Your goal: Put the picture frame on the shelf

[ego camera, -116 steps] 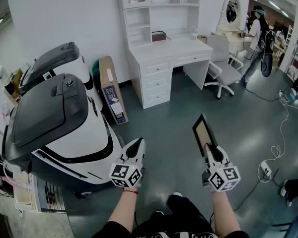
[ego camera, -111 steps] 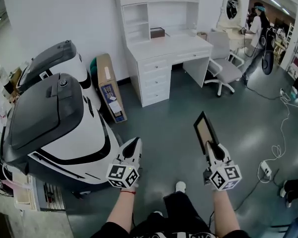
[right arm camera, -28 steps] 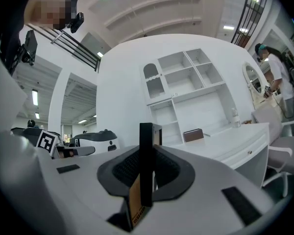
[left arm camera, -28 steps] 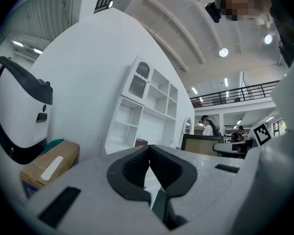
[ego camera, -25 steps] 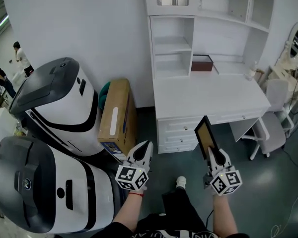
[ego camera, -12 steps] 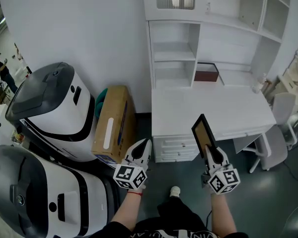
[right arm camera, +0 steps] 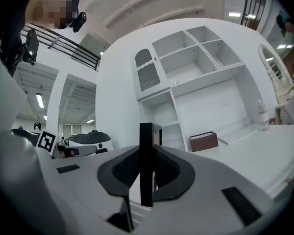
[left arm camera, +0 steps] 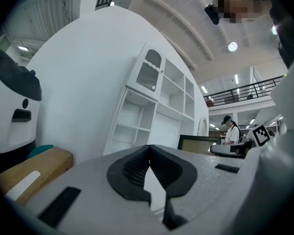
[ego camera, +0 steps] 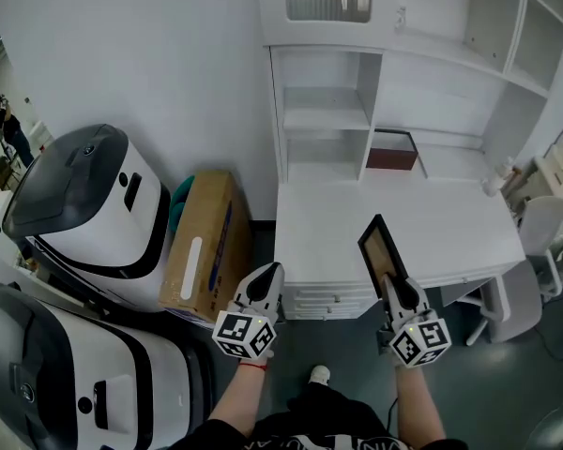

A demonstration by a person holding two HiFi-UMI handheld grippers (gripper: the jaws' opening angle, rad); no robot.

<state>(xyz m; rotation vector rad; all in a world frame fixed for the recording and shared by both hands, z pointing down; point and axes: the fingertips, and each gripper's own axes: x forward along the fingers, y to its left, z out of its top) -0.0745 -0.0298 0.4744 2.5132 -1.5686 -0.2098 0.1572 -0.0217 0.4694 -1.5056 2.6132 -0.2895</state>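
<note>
Head view showing right hand-held gripper [ego camera: 391, 284] clamping the picture frame [ego camera: 380, 249] upright near the white worktop's [ego camera: 324, 223] front, left hand-held gripper [ego camera: 267, 276] pressing its jaws together, empty, shelf [ego camera: 324, 120] standing beyond.

A rectangular picture frame [ego camera: 382, 249] with a thin black rim and a tan panel is clamped by one short end between the jaws of the right gripper [ego camera: 390, 284]. It is held upright on edge and projects forward past the jaw tips, with its tan face turned to that gripper's left. Along the jaws only its black edge is seen, standing vertical between the pads. A white wooden shelf unit [ego camera: 325, 111] with open compartments stands ahead of the gripper, apart from the frame, its openings facing the gripper.
</note>
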